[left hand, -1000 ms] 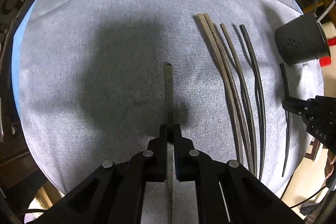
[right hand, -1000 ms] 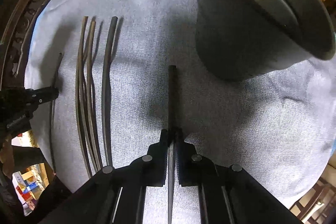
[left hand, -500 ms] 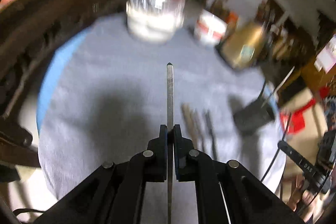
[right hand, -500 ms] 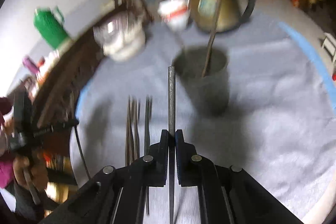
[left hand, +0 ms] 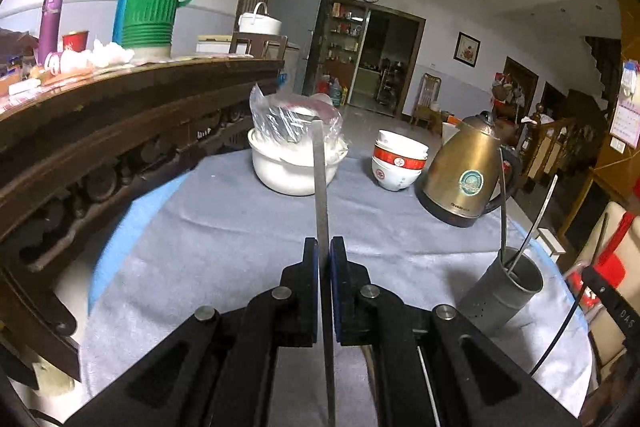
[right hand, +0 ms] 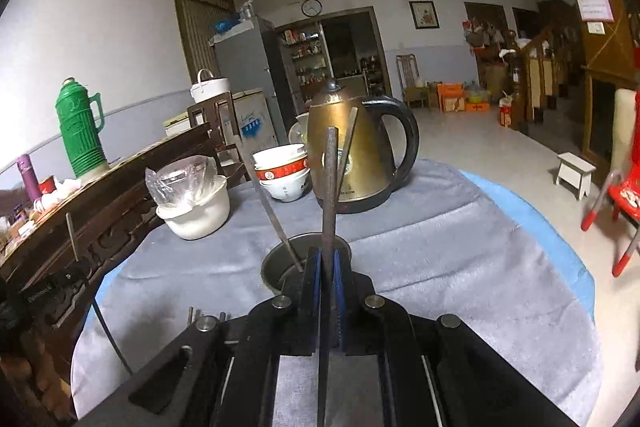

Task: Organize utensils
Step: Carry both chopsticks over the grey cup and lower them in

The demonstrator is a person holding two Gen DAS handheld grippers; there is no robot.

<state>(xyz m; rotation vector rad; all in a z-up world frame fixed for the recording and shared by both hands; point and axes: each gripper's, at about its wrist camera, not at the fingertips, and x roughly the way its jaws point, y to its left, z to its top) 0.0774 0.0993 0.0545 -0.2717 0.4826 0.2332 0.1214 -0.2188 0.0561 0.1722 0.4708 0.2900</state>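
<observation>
Left wrist view: the left gripper clamps a chopstick. The right gripper pinches another chopstick near the holder.

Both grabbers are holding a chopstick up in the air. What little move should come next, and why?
Probably tip the right gripper down so its chopstick slides into the gray cup. Its jaws are shut on that chopstick, the cup sits right in front of them, and two chopsticks already stand inside. The left gripper also holds a chopstick, but the cup lies off to its right.
</observation>
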